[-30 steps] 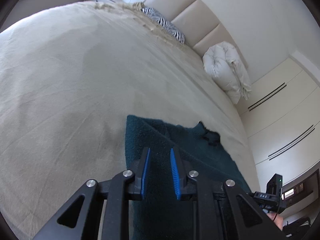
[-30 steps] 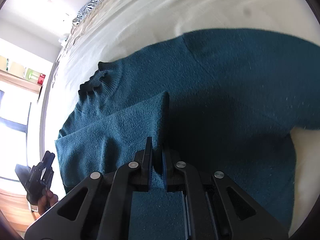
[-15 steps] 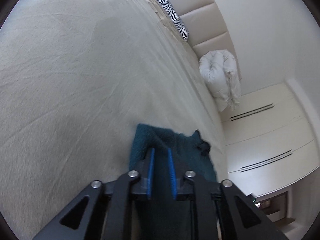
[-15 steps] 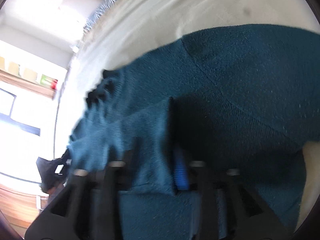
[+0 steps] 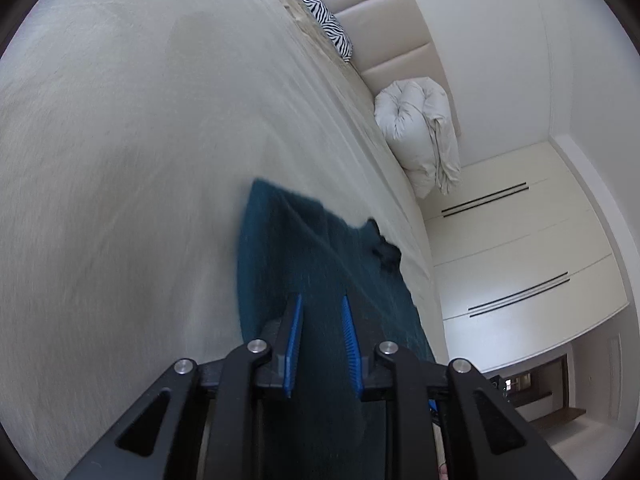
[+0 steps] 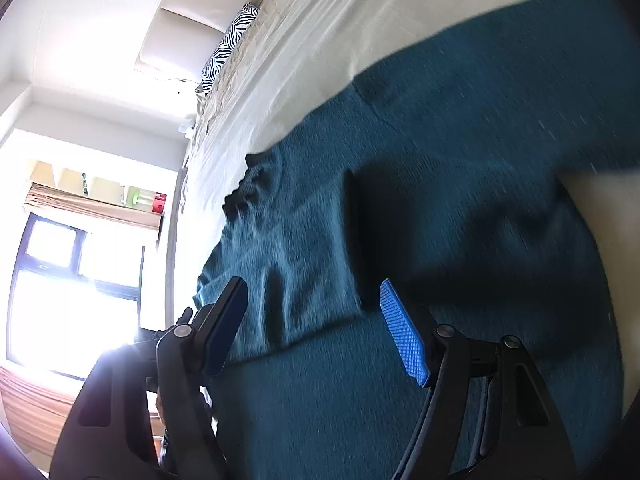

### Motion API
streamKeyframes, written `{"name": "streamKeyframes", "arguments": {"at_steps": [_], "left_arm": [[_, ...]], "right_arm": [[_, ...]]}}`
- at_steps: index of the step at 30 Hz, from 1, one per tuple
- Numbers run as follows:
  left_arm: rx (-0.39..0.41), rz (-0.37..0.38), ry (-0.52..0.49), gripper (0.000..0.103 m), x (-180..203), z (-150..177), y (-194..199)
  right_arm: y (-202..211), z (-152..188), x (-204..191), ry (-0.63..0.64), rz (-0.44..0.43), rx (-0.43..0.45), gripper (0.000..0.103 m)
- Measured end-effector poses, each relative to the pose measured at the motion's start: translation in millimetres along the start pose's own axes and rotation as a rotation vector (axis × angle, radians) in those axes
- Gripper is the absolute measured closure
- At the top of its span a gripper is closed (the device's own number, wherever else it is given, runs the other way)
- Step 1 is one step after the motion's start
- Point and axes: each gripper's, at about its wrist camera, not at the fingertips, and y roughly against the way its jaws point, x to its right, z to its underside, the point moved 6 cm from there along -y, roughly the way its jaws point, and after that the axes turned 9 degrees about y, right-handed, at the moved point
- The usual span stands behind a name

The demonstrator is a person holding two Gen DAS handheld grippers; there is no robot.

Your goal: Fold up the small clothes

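Note:
A dark teal knitted sweater (image 6: 460, 160) lies on the beige bed (image 5: 140, 160), with one sleeve folded over its body (image 6: 296, 264). It also shows in the left wrist view (image 5: 320, 264). My right gripper (image 6: 312, 300) is open and empty, with its jaws spread wide just above the folded sleeve. My left gripper (image 5: 320, 312) hovers over the sweater's edge with a narrow gap between its blue pads; nothing shows between them.
A zebra-print pillow (image 5: 324, 24) and a bunched white duvet (image 5: 420, 128) lie at the padded headboard (image 5: 384, 32). White wardrobe doors (image 5: 520, 248) stand beyond the bed. A bright window (image 6: 60, 288) is on the left in the right wrist view.
My right gripper has let go of the folded sleeve and opened wide. My left gripper has stayed over the sweater's edge, tilted, and its gap has widened a little.

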Motion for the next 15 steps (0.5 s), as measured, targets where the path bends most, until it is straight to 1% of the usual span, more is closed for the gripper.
{"name": "streamKeyframes", "arguments": {"at_steps": [4, 6, 7, 11, 13, 15], "left_arm": [[-0.015, 0.001, -0.006, 0.081, 1, 24, 12], [-0.027, -0.01, -0.021, 0.076, 2, 35, 18], [-0.031, -0.023, -0.03, 0.076, 2, 40, 21], [-0.054, -0.054, -0.075, 0.066, 8, 66, 30], [-0.065, -0.078, -0.081, 0.064, 10, 79, 37], [-0.037, -0.088, -0.098, 0.055, 19, 91, 49]], "right_arm": [[13, 21, 3, 0.005, -0.001, -0.01, 0.035], [21, 31, 5, 0.004, -0.002, -0.012, 0.035], [27, 37, 6, 0.007, -0.004, -0.011, 0.035], [56, 52, 19, 0.009, 0.009, 0.019, 0.035], [74, 55, 32, -0.003, 0.019, 0.048, 0.035], [100, 55, 51, -0.019, 0.049, 0.098, 0.035]]}}
